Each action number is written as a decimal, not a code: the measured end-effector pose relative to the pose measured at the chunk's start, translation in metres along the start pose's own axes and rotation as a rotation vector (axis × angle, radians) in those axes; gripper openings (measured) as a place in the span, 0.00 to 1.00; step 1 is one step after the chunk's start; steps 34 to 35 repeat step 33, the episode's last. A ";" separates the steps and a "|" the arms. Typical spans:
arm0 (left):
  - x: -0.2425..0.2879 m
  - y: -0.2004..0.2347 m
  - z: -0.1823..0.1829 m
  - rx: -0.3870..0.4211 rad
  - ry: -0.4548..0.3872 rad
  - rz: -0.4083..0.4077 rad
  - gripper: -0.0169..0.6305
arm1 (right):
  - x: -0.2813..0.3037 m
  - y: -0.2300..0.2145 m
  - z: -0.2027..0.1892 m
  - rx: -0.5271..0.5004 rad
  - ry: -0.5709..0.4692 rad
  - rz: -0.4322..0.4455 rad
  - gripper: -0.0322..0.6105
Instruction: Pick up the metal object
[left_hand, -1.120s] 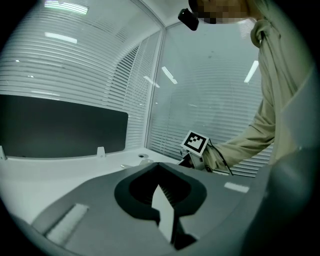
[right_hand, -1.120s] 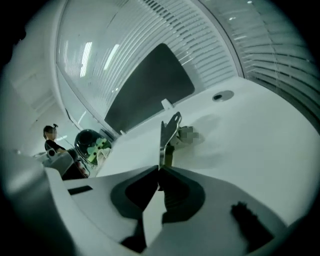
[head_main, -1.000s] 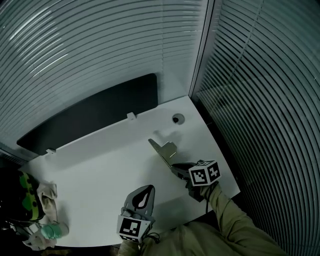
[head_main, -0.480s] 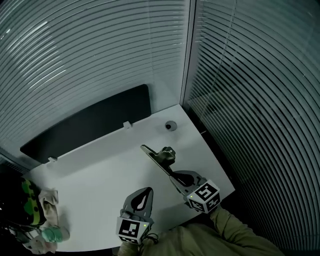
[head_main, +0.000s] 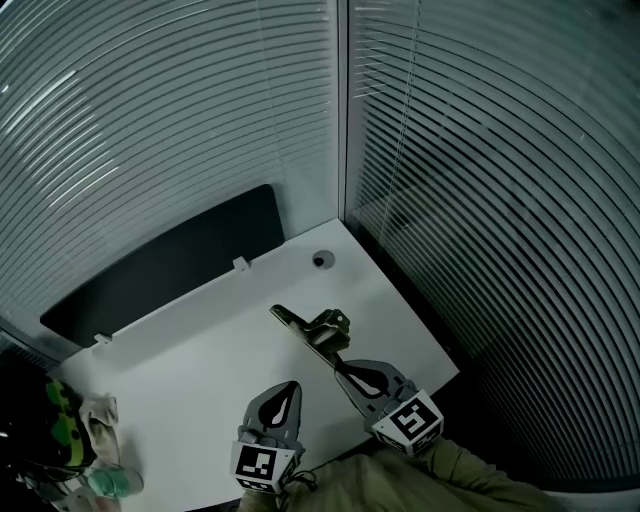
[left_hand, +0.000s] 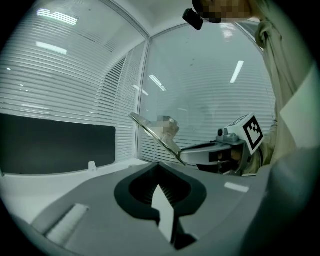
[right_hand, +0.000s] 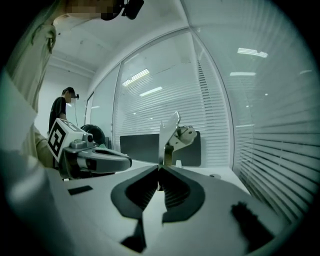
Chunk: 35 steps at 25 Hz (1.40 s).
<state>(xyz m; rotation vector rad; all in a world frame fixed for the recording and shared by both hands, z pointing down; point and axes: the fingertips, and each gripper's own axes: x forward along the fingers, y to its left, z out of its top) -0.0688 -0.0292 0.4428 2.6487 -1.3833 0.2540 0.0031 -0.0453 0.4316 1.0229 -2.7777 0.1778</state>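
The metal object (head_main: 310, 328) is a flat bar with a hinged bracket near its middle. It hangs above the white table (head_main: 200, 350), gripped at its near end. My right gripper (head_main: 345, 367) is shut on that end; in the right gripper view the bar (right_hand: 169, 135) rises straight up from the closed jaw tips (right_hand: 160, 169). The left gripper (head_main: 284, 392) hovers over the table's near edge, to the left of the right one, jaws shut with nothing between them (left_hand: 159, 170). From the left gripper view the metal object (left_hand: 157, 132) and the right gripper (left_hand: 220, 152) show ahead on the right.
A dark panel (head_main: 160, 265) stands along the table's far edge. A round cable hole (head_main: 321, 260) sits near the far right corner. Blinds cover the glass walls behind and to the right. A cloth and a green item (head_main: 95, 440) lie at the table's left end.
The right gripper has lifted the metal object off the table and drawn it towards me. The view has shifted, and the left gripper has stayed shut in place.
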 end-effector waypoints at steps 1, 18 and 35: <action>-0.002 -0.002 0.003 0.001 -0.003 -0.002 0.04 | -0.005 0.003 0.003 0.007 -0.008 -0.007 0.09; -0.017 -0.022 0.004 0.013 -0.007 -0.020 0.04 | -0.036 0.017 -0.005 0.021 -0.015 -0.053 0.09; -0.021 -0.024 0.006 0.014 -0.022 -0.022 0.04 | -0.037 0.019 -0.004 0.020 -0.021 -0.062 0.09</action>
